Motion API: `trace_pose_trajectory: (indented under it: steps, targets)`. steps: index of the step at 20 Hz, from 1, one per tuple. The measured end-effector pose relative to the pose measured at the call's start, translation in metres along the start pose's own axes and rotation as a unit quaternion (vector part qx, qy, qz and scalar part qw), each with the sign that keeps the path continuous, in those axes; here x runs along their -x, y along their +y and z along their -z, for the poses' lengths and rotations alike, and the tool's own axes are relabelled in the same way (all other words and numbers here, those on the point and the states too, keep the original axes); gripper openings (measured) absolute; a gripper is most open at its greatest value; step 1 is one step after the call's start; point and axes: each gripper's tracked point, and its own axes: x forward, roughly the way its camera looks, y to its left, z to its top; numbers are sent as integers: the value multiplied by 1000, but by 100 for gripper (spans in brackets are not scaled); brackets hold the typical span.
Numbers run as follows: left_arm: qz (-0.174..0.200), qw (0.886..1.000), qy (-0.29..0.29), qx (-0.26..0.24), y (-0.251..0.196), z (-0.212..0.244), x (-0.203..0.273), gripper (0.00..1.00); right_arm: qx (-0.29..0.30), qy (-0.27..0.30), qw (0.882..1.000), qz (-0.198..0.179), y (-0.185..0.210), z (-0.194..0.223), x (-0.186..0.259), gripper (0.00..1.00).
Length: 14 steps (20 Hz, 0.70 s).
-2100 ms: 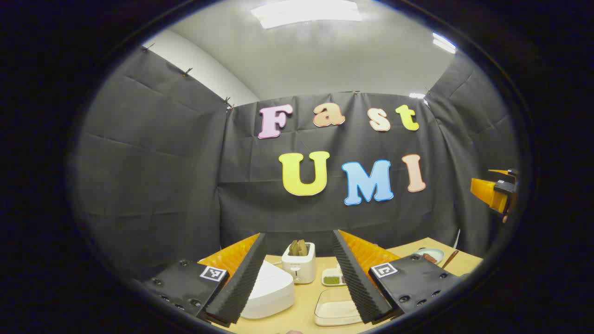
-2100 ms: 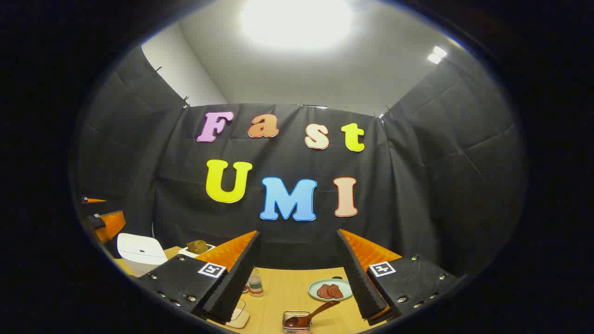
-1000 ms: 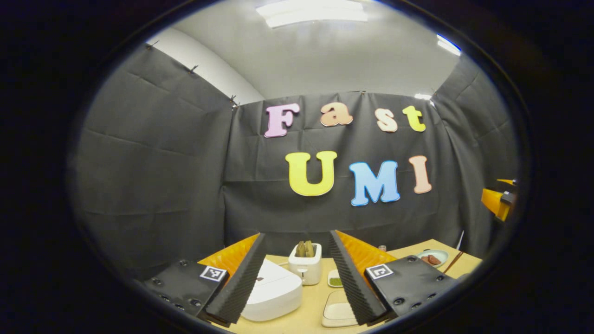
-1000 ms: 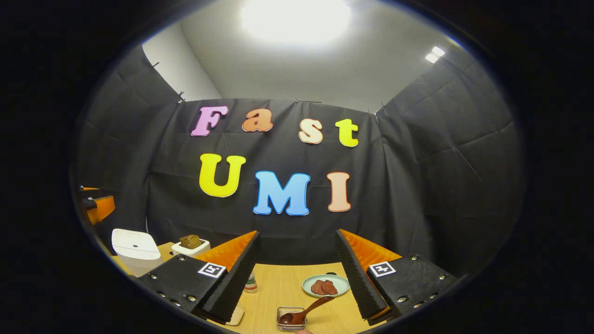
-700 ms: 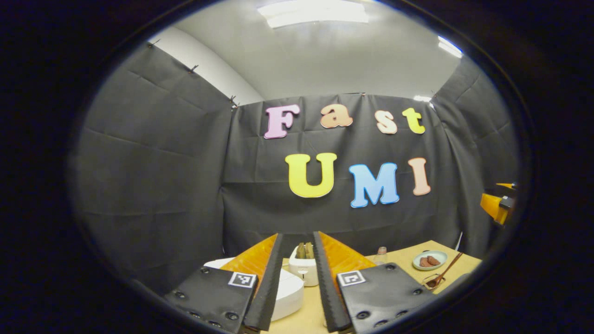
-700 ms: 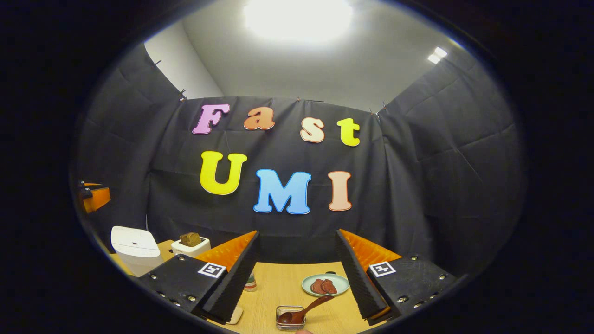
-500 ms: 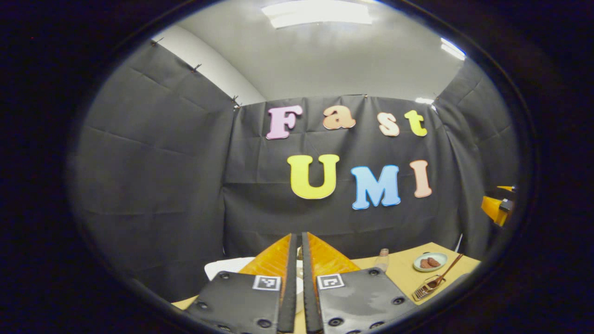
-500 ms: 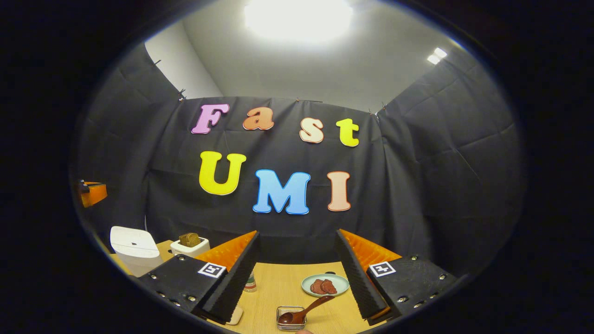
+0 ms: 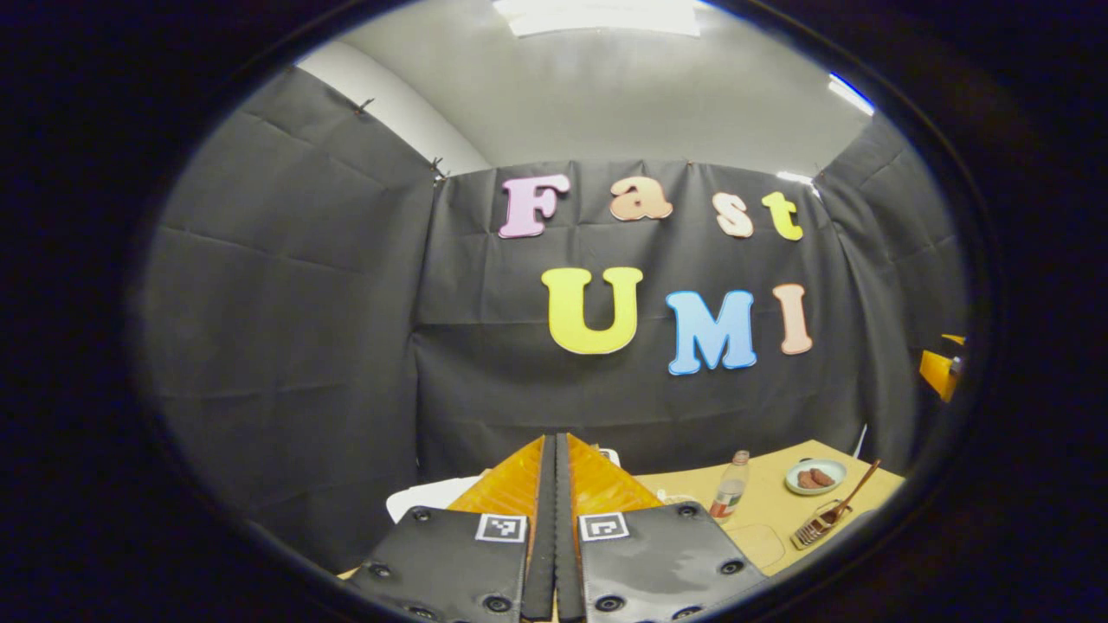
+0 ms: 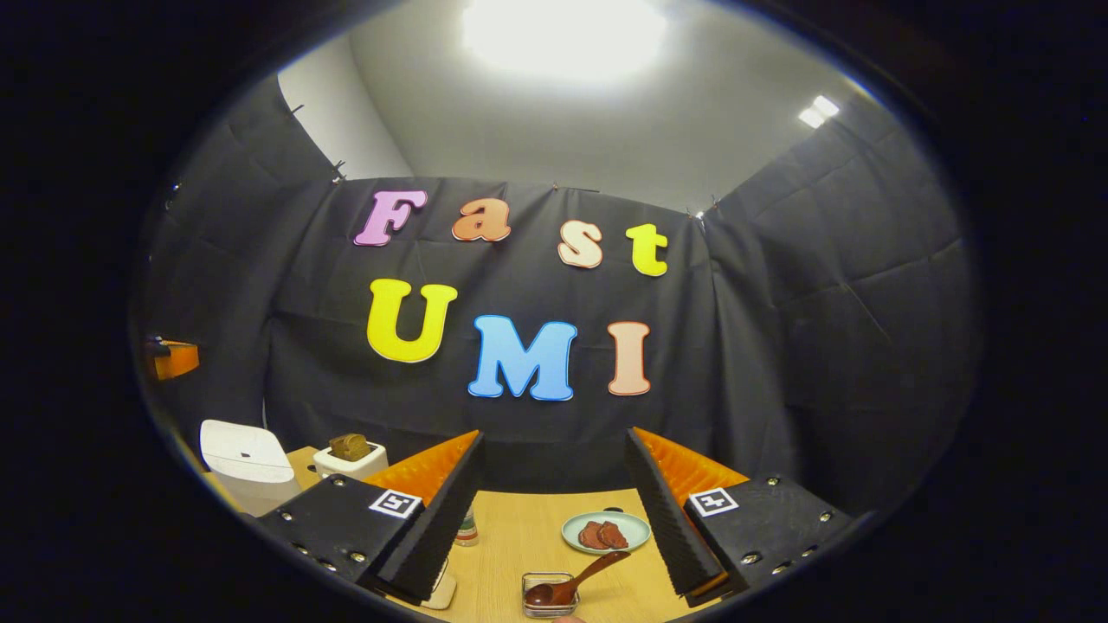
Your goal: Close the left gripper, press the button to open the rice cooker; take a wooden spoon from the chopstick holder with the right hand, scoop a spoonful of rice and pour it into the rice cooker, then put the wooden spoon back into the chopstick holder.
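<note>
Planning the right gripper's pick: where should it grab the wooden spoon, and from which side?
Grip the wooden spoon on its free handle. The bowl sits down in the chopstick holder; the handle slants up and right toward the plate. The right gripper, open, should probably come from above, fingers straddling the handle.

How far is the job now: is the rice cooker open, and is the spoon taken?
Done: the left gripper is closed, fingers together. In hand: nothing yet. The white rice cooker has its lid down, so the button press remains. The open right gripper is empty; the brown wooden spoon sits in its wire holder. Scooping, pouring and returning remain.
</note>
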Motion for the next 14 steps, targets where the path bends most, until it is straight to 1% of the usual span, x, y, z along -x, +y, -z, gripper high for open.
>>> trace_pose_trajectory:
  steps: [2, 6, 9, 14]
  targets:
    - [2, 1000, 17, 10, 9, 13, -12, 9, 2, 1, 1000, 11, 1, 0, 3, 96]
    - [15, 999, 49, 4, 21, 46, -38, 9, 7, 4, 999, 35, 3, 1, 5, 96]
    - [21, 997, 78, 12, 29, 76, -56, 8, 15, 7, 999, 51, 5, 2, 5, 96]
    - [26, 992, 119, 16, 42, 126, -84, 9, 21, 19, 997, 66, 12, 8, 7, 96]
